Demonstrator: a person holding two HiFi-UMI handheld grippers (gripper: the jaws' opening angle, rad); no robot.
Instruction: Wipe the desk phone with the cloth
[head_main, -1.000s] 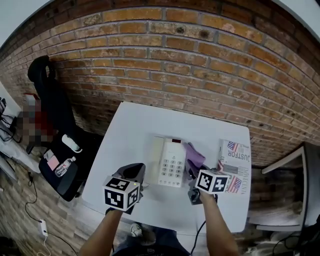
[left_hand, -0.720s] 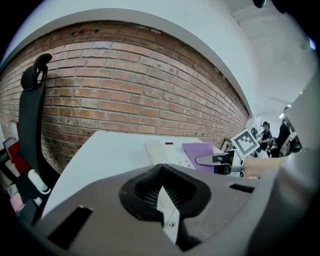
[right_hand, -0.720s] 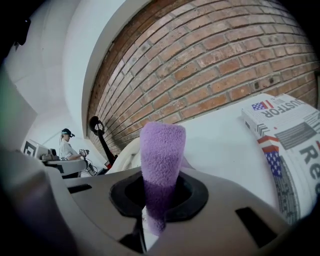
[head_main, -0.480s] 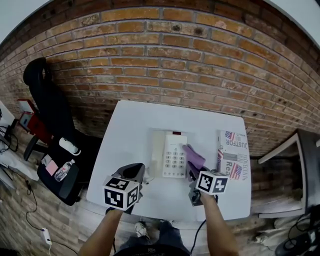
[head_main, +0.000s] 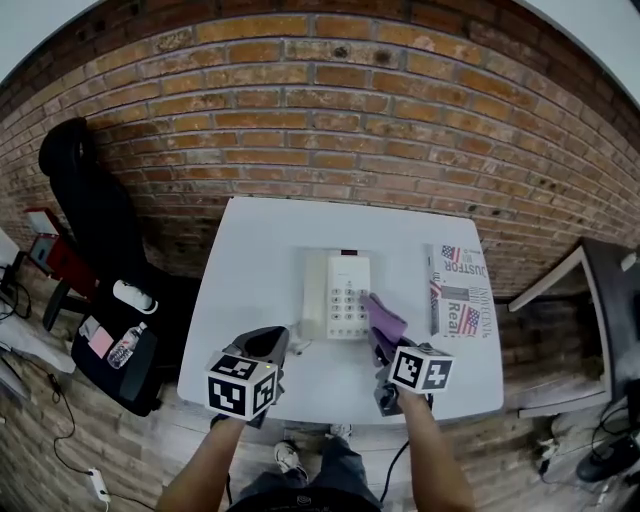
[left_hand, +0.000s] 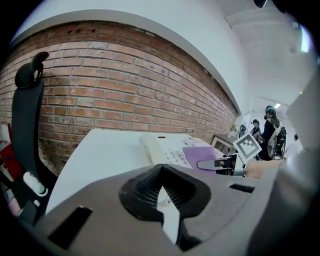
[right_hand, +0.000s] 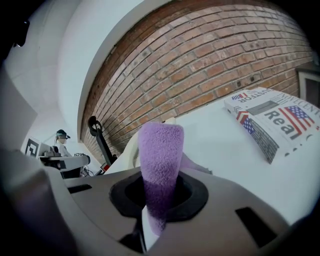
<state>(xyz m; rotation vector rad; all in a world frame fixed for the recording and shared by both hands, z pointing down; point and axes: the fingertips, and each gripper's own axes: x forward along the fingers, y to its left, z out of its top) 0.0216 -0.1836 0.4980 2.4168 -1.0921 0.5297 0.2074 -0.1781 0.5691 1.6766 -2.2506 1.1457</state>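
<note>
The white desk phone (head_main: 340, 295) lies in the middle of the white table (head_main: 260, 250), handset on its left side. My right gripper (head_main: 381, 346) is shut on a purple cloth (head_main: 384, 319), which hangs against the phone's near right edge. In the right gripper view the cloth (right_hand: 160, 165) stands up out of the shut jaws, with the phone (right_hand: 131, 150) just behind it. My left gripper (head_main: 271, 344) hovers near the table's front edge, left of the phone, shut with nothing in it. The left gripper view shows the phone (left_hand: 167, 148), the cloth (left_hand: 202, 154) and the other gripper (left_hand: 227, 162).
A printed box with a flag design (head_main: 462, 290) lies at the table's right side, also seen in the right gripper view (right_hand: 272, 120). A black chair (head_main: 85, 190) stands left of the table. A brick wall (head_main: 330, 120) runs behind. People stand far off in the room (left_hand: 270, 127).
The head view has shifted. My right gripper has drawn the purple cloth toward the near end of the phone's right side. The left gripper has stayed put.
</note>
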